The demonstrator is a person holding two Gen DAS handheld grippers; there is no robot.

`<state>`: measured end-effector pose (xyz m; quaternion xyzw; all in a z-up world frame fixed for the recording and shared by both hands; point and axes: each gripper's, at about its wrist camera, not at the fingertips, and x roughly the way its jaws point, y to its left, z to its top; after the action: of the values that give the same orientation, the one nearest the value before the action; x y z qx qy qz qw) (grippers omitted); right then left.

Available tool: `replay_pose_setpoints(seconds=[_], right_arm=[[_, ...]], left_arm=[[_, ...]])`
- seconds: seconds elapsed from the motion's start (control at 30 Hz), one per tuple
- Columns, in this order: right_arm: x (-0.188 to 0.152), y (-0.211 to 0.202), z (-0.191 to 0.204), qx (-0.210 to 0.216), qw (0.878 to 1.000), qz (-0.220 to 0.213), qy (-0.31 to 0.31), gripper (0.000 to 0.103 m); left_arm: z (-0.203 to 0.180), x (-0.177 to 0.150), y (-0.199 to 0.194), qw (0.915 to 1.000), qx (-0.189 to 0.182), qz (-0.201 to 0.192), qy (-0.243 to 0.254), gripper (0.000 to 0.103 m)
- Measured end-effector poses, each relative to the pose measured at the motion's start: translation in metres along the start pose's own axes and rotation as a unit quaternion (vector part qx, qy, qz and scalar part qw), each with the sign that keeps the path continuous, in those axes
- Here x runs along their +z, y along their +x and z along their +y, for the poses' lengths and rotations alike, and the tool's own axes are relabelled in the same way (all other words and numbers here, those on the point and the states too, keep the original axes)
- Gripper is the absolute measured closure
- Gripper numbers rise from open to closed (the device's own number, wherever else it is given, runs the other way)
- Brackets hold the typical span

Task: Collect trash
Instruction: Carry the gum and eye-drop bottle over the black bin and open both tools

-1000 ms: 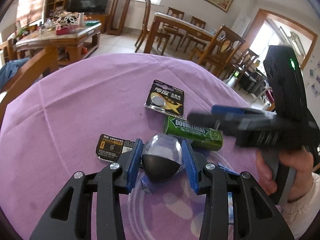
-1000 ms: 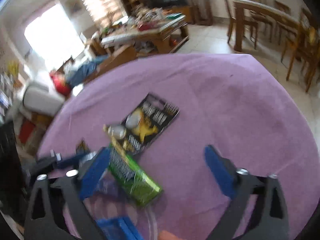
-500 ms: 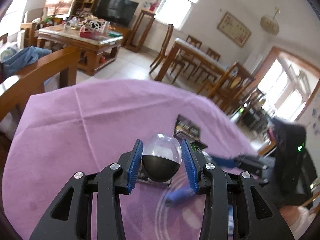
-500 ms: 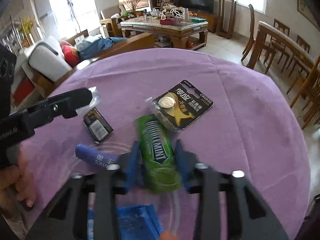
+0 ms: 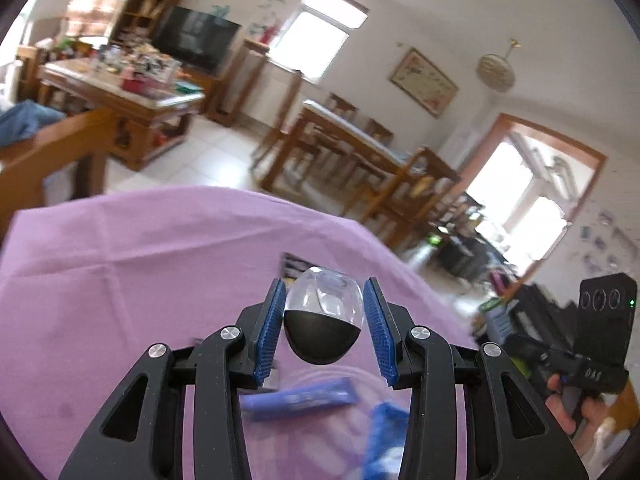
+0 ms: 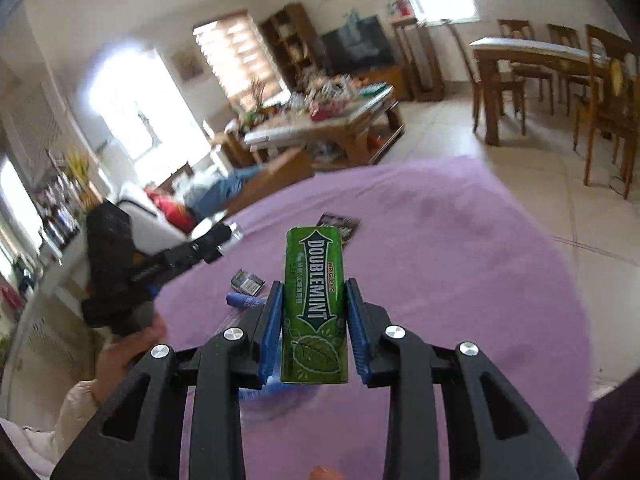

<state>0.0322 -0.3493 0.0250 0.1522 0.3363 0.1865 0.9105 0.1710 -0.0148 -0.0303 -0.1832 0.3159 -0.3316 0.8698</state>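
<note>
Purple cloth covers the round table (image 6: 460,264) that carries everything listed here. In my right gripper (image 6: 314,328): one green rectangular Doublemint gum pack (image 6: 314,300), standing lengthwise between the blue ribbed pads (image 6: 272,328), which have just closed onto its two long sides; it is held clear above the cloth. In my left gripper (image 5: 323,330): one small egg-shaped capsule, clear plastic top and black bottom (image 5: 323,320), pinched between its blue pads, also off the cloth. Lying on the cloth: a black battery blister card (image 6: 338,226) toward the far edge; a small dark label card (image 6: 248,280) and a blue cylindrical tube (image 6: 244,301) nearer my side, just beside each other. A blue wrapper (image 5: 386,436) at the near edge, blurred.
</note>
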Motion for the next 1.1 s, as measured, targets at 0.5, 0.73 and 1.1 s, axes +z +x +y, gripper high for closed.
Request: replay_pose_setpoints(seconds=[0.5, 0.73, 1.1], right_arm=[[-0.059, -0.187, -0.136, -0.117, 0.974, -0.143, 0.134, 0.073], [-0.098, -0.229, -0.192, -0.169, 0.951, -0.167, 0.197, 0.073], [-0.140, -0.245, -0.244, -0.195, 0.932, -0.163, 0.259, 0.073]], left_arm=[[-0.210, -0.043, 0.061, 0.9758, -0.182, 0.084, 0.086, 0.062], [-0.320, -0.111, 0.132, 0.9468, -0.248, 0.166, 0.120, 0.062], [-0.405, -0.208, 0.209, 0.9200, -0.262, 0.243, 0.160, 0.062]])
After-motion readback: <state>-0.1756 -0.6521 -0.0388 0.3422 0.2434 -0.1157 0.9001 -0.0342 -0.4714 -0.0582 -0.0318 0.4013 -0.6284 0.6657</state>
